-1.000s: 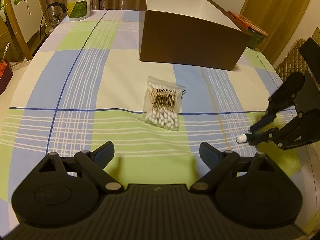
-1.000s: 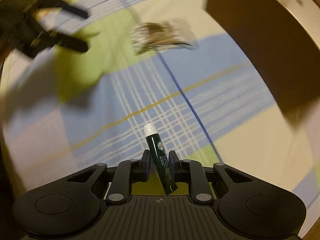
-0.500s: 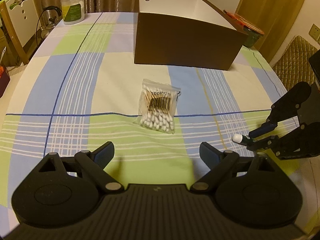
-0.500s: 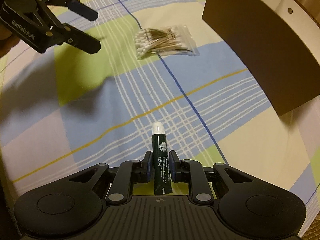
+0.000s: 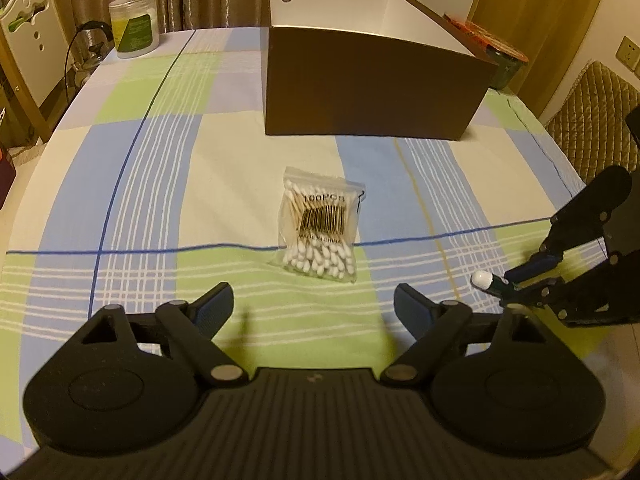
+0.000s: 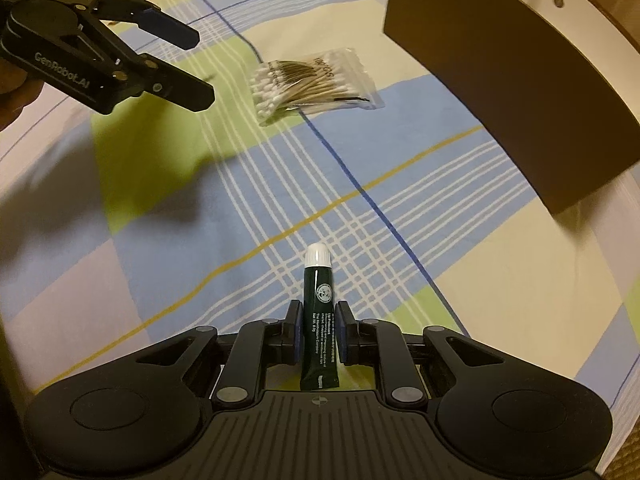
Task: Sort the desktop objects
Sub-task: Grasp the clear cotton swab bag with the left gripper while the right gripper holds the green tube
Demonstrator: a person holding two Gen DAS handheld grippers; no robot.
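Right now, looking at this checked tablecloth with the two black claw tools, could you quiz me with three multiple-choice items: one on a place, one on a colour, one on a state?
1. Where does the clear plastic bag of cotton swabs lie?
A. inside the box
B. on the cloth in front of the brown cardboard box
C. on a chair

2. What colour is the cap of the dark green tube?
A. white
B. red
C. black

3. How is the right gripper?
A. wide open and empty
B. lying flat on the cloth
C. shut on the tube

Answers: 1 B, the bag rests on the tablecloth short of the box's front wall. 2 A, the cap shows white at the tube's tip. 3 C, both pads press the tube's sides.
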